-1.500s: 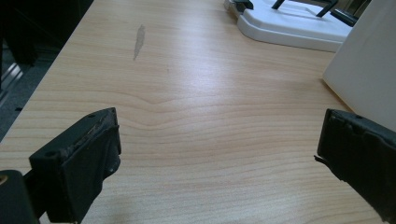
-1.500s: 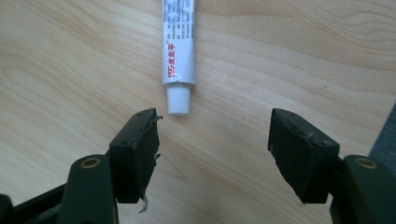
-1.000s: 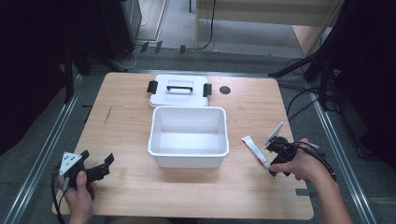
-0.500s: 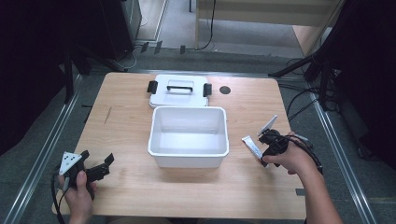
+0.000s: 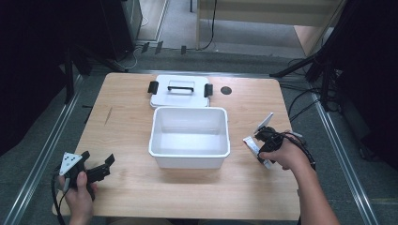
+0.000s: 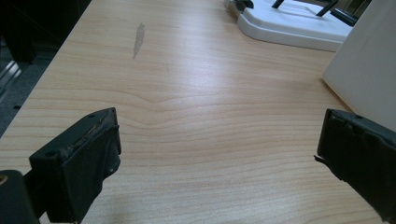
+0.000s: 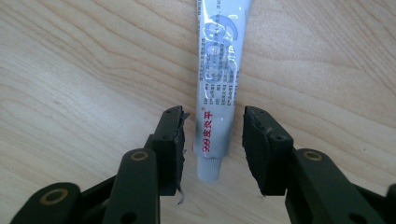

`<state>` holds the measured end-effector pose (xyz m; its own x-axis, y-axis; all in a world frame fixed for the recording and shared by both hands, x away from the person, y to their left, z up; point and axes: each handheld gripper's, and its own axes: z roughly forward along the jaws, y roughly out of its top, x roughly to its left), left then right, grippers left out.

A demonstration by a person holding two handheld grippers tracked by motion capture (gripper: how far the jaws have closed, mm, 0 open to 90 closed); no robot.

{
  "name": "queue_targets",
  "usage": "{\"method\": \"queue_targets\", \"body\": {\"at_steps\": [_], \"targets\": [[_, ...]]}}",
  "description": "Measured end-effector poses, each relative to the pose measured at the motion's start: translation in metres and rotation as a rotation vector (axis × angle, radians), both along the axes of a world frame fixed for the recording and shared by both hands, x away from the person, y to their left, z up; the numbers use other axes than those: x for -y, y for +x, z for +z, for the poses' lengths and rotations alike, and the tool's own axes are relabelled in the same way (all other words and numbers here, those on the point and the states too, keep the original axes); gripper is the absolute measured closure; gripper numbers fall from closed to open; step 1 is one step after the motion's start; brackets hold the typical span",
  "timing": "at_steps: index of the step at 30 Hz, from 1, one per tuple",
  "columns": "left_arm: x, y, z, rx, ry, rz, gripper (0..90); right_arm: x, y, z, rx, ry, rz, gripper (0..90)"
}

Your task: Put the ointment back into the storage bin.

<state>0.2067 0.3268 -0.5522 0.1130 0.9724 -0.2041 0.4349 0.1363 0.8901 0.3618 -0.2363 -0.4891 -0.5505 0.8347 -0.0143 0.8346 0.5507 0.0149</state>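
A white ointment tube (image 7: 215, 93) with grey and red print lies flat on the wooden table, its cap end toward me. My right gripper (image 7: 212, 140) points down over it with one jaw on each side of the cap end. The jaws have just been closing, and a thin gap still shows between each pad and the tube. In the high view the tube (image 5: 250, 144) lies right of the white bin (image 5: 187, 161), under my right gripper (image 5: 263, 143). My left gripper (image 5: 97, 163) rests at the table's near left corner, open wide with nothing between its jaws (image 6: 219, 144).
The bin is open, and its inside looks bare. Its white lid (image 5: 180, 93), with a black handle and latches, lies flat behind it. A small dark round hole (image 5: 226, 90) sits in the tabletop beyond the lid. Cables trail off the table's right edge.
My right gripper has shifted left toward the bin and settled over the tube, with its jaws drawn in around it. The left hand and gripper have stayed put.
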Motion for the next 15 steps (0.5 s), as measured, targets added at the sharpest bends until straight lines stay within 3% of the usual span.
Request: {"method": "queue_targets", "body": {"at_steps": [15], "targets": [[-0.0003, 0.0003, 0.0, -0.003, -0.005, 0.001, 0.1, -0.0039, 0.0086, -0.0115, -0.019, -0.019, 0.004, 66.8]]}}
